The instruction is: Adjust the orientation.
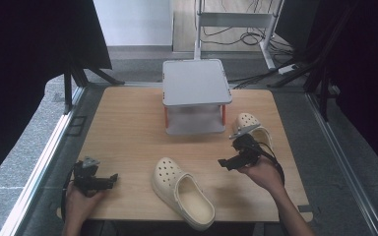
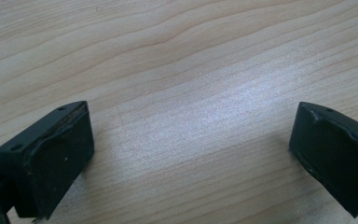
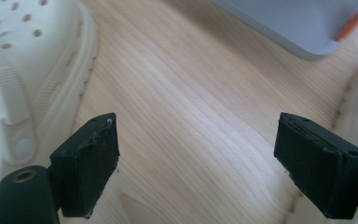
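No brand, label or writing can be read on anything here.

Two cream-white perforated foam clogs lie on the light wooden tabletop (image 1: 128, 123). The first cream clog (image 1: 183, 192) sits near the front edge, a little right of the middle, its holed toe pointing toward the far left and its open heel reaching the front edge. The second cream clog (image 1: 250, 127) lies near the right edge, just right of the shelf and partly behind the right gripper. One grey two-tier plastic shelf with orange posts (image 1: 196, 96) stands at the middle of the far edge.

There are two black two-jaw grippers, one in each hand. The left gripper (image 1: 112, 178) rests near the front left corner, its jaws spread wide over bare wood, with nothing between them in the left gripper view. The right gripper (image 1: 222, 162) hovers between the two clogs, nearer the right edge; its jaws stand wide apart and hold nothing. In the right gripper view the first clog (image 3: 23, 79) lies just left of the left jaw, clear of it, and a corner of the grey shelf (image 3: 303, 28) shows at the top right.

The left half of the tabletop is open wood from far edge to front. A strip of bare wood also runs between the shelf and the first clog. The right side is tighter, with the second clog close to the right edge.
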A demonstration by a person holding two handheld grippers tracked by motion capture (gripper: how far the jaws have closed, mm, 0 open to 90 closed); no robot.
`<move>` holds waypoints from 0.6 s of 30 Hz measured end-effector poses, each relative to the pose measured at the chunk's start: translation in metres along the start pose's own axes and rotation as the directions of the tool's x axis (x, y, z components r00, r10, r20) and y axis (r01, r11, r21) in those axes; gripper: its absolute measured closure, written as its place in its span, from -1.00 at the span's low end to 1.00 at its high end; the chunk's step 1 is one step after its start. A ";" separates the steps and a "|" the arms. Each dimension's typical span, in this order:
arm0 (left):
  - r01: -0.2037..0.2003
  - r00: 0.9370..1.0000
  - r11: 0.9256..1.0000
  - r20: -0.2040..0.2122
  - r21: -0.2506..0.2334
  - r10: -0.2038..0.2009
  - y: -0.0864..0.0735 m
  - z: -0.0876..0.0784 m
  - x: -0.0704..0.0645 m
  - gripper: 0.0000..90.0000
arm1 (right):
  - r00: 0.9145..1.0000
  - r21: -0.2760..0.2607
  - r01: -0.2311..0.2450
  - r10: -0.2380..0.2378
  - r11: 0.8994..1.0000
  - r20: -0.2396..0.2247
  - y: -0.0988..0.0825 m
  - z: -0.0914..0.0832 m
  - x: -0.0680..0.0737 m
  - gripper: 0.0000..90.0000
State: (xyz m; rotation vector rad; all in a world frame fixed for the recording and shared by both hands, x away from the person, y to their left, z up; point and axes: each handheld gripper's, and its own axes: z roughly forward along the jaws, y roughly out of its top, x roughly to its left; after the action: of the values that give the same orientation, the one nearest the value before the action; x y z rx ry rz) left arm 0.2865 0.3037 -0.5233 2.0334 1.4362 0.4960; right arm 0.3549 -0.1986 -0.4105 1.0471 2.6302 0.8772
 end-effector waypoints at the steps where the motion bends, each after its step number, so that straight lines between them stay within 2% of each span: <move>1: 0.000 1.000 1.000 0.000 0.000 0.000 0.000 0.000 0.000 -1.00 | 1.000 0.000 -0.006 0.006 1.000 0.004 -0.001 -0.001 -0.003 -0.69; 11: 0.000 1.000 1.000 -0.001 0.000 0.000 0.000 0.000 0.000 -1.00 | 0.993 0.002 -0.091 0.091 0.996 0.075 -0.014 -0.011 -0.033 -0.67; 15: 0.000 1.000 1.000 -0.001 0.001 0.000 0.000 0.000 0.000 -1.00 | 0.988 0.008 -0.115 0.113 0.993 0.104 -0.017 -0.011 -0.042 -0.63; 16: 0.000 1.000 1.000 -0.001 0.001 0.000 0.000 0.000 0.000 -1.00 | 0.983 0.013 -0.134 0.132 0.991 0.130 -0.018 -0.009 -0.049 -0.60; 18: 0.000 1.000 1.000 -0.001 0.001 0.000 0.000 0.000 0.000 -1.00 | 0.981 0.016 -0.144 0.141 0.989 0.135 -0.019 -0.008 -0.053 -0.59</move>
State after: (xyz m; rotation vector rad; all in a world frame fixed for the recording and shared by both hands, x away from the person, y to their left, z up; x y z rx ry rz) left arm 0.2865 0.3036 -0.5232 2.0338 1.4375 0.4965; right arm 0.3804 -0.2493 -0.4176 1.2678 2.4881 0.7723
